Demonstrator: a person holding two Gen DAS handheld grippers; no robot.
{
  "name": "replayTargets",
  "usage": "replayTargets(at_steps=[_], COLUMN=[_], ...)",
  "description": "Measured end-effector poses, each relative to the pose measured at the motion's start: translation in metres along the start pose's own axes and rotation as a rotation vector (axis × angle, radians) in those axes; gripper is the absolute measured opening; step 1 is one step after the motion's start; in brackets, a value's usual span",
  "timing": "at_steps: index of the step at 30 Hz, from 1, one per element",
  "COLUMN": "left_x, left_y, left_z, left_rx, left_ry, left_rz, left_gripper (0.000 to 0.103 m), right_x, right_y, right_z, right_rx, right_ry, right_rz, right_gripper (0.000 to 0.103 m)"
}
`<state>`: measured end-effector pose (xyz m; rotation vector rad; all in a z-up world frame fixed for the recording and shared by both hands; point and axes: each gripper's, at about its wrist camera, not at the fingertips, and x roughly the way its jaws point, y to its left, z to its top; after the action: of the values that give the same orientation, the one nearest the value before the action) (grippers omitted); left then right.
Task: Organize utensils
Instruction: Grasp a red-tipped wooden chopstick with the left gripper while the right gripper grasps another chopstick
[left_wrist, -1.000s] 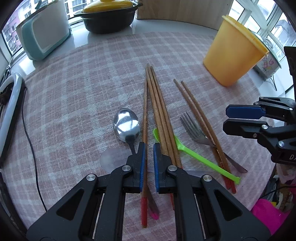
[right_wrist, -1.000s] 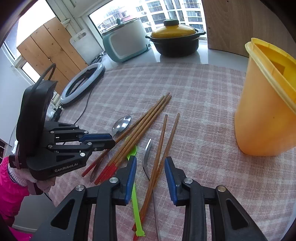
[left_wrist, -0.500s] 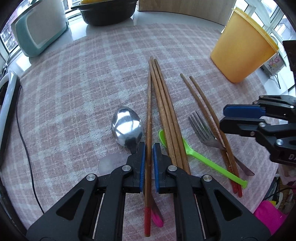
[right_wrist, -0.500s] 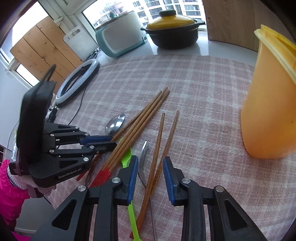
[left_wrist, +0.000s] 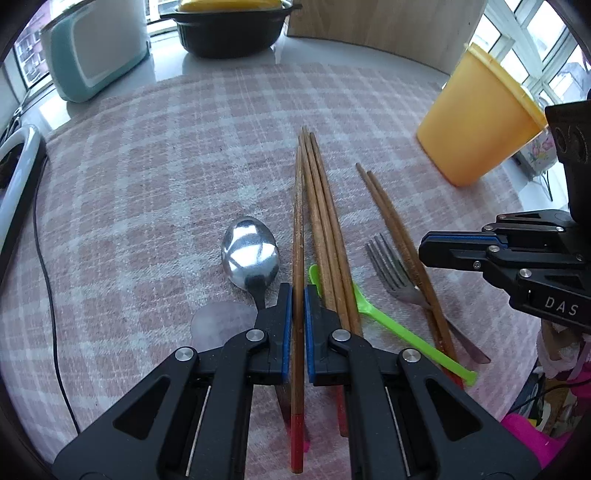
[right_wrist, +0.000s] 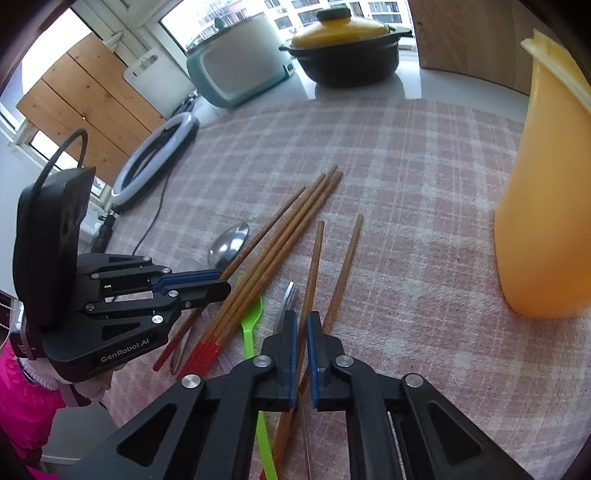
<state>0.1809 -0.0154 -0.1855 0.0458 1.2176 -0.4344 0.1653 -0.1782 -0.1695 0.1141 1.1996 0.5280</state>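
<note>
Both grippers have closed since a second ago: the left gripper (left_wrist: 298, 295) now pinches a red-tipped chopstick (left_wrist: 297, 229) between its fingers, and the right gripper (right_wrist: 302, 325) has narrowed its fingers onto another chopstick (right_wrist: 313, 258) beside the fork (right_wrist: 287, 304). Three more chopsticks (left_wrist: 325, 221), a spoon (left_wrist: 250, 253) and a green fork (left_wrist: 391, 325) lie on the checked tabletop (left_wrist: 147, 184), with the yellow bin (left_wrist: 476, 129) well apart.

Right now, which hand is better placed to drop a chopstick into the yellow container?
Right. Both grippers are shut on a chopstick, but the right gripper sits nearer the yellow container; the left gripper is further, beyond the spoon side.
</note>
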Motion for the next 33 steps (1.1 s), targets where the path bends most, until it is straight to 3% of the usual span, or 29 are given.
replayTargets(at_steps=[6, 8, 10, 12, 17, 26, 33], left_x=[-0.010, -0.012, -0.014, -0.014, -0.014, -0.030, -0.069], left_y=[0.001, -0.001, 0.001, 0.000, 0.001, 0.004, -0.017], left_z=[-0.006, -0.009, -0.010, -0.011, -0.012, -0.013, -0.008], left_rx=[-0.042, -0.054, -0.063, -0.069, -0.083, -0.136, -0.178], left_ry=[-0.034, -0.040, -0.044, -0.048, -0.055, -0.104, -0.228], left_rz=[0.007, 0.010, 0.011, 0.013, 0.012, -0.008, -0.042], left_gripper=[0.004, 0.004, 0.004, 0.004, 0.004, 0.004, 0.004], right_x=[-0.001, 0.001, 0.005, 0.012, 0.021, -0.007, -0.058], right_y=[-0.003, -0.005, -0.008, -0.010, -0.014, -0.014, -0.006], right_z=[0.001, 0.001, 0.002, 0.003, 0.004, 0.000, -0.006], right_rx=[-0.008, 0.001, 0.011, 0.022, 0.047, 0.028, -0.039], right_ry=[0.007, 0.013, 0.017, 0.028, 0.032, -0.019, -0.116], right_rz=[-0.003, 0.015, 0.021, 0.026, 0.044, 0.043, 0.033], right_gripper=[0.003, 0.026, 0.031, 0.027, 0.006, 0.005, 0.003])
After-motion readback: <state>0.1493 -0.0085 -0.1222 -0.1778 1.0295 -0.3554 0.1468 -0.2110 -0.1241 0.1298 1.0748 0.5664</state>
